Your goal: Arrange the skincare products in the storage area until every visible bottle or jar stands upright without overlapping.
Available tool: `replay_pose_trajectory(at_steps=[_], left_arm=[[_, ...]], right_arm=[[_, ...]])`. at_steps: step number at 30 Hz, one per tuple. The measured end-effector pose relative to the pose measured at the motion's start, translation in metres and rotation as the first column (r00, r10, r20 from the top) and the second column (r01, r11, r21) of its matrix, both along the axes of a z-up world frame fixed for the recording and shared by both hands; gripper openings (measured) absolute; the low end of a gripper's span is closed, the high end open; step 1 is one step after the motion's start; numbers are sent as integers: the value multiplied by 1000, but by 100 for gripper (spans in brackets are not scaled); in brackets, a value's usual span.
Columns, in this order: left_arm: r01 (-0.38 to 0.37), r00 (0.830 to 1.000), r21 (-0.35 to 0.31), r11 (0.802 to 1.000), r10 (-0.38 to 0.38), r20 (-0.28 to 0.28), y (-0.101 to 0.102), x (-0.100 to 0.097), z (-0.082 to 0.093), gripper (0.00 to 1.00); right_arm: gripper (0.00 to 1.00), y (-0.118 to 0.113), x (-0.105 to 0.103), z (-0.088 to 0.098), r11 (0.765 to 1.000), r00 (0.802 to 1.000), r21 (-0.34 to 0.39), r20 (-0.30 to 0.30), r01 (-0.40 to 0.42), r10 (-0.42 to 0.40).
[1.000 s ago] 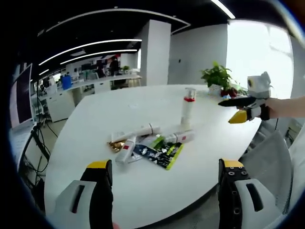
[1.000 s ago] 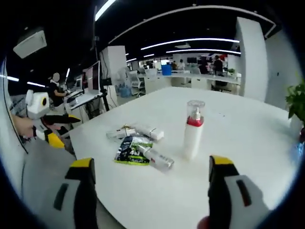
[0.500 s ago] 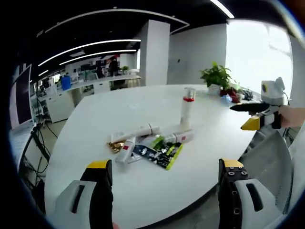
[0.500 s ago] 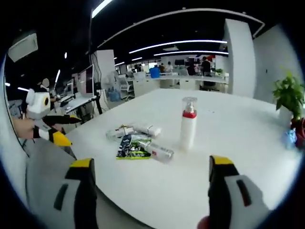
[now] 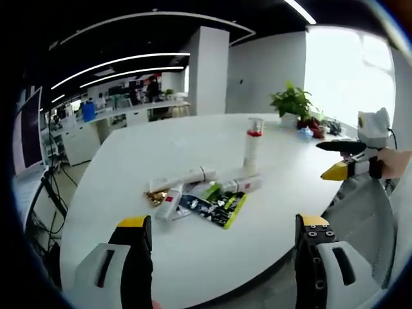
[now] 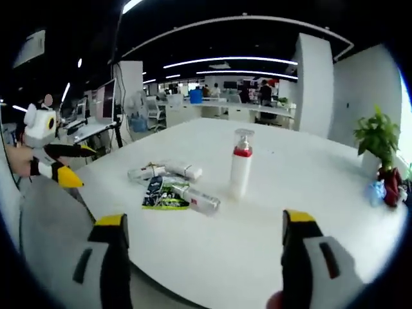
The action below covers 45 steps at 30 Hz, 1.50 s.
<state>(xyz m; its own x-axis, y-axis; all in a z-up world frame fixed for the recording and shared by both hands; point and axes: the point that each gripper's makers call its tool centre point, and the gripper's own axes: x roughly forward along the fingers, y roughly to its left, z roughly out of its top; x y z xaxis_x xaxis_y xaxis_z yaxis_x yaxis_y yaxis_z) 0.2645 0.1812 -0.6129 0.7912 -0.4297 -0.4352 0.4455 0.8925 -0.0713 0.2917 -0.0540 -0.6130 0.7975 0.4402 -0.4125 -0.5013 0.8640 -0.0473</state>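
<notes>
A white pump bottle (image 5: 252, 147) (image 6: 241, 164) with a red collar stands upright on the round white table (image 5: 193, 257) (image 6: 309, 212). Beside it lie a clear tube (image 5: 241, 185) (image 6: 196, 199), a white tube with a red label (image 5: 170, 201), another white tube (image 5: 193, 176) (image 6: 183, 170) and a green-black sachet (image 5: 215, 206) (image 6: 159, 193). My left gripper (image 5: 222, 257) is open, short of the table's near edge, and it appears at the left in the right gripper view (image 6: 71, 164). My right gripper (image 6: 203, 257) is open and empty, off the table's rim (image 5: 331, 159).
A potted plant (image 5: 293, 103) (image 6: 376, 138) stands at the table's far side, with small red and blue things beside it. A grey chair back (image 5: 360, 212) (image 6: 45, 219) is beside the table edge. Office desks and monitors lie beyond.
The right gripper has drawn back from over the table to beyond its rim, and its view has swung. The left gripper and the products have not moved.
</notes>
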Motion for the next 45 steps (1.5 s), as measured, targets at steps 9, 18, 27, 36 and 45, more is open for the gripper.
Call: replay_pose_trajectory(at_steps=[9,18,27,36,45], left_arm=[[7,1000,-3,1000,-7,7,-1,-1,1,90],[29,1000,-18,999,-29,2,-5,-1,1,90],[29,1000,-26,999,-29,-11,-5,-3,-1,90],[14,999,-17,1000,-15,-40,-2,-3,-6,90],[0,1000,5,1000,0,-31,1,-2,-7,90]], right_arm=[[100,-6,1,-2,1000,1000,26,-12,10,-10],[93,-3,1,-6,1000,1000,21,-26,-7,7],[91,-1,0,-14,1000,998,9,-58,-23,24],[90,11,-4,-13,996,994,33,-74,-78,80],[82,29,5,-18,977,973,31,-86,-212,214]])
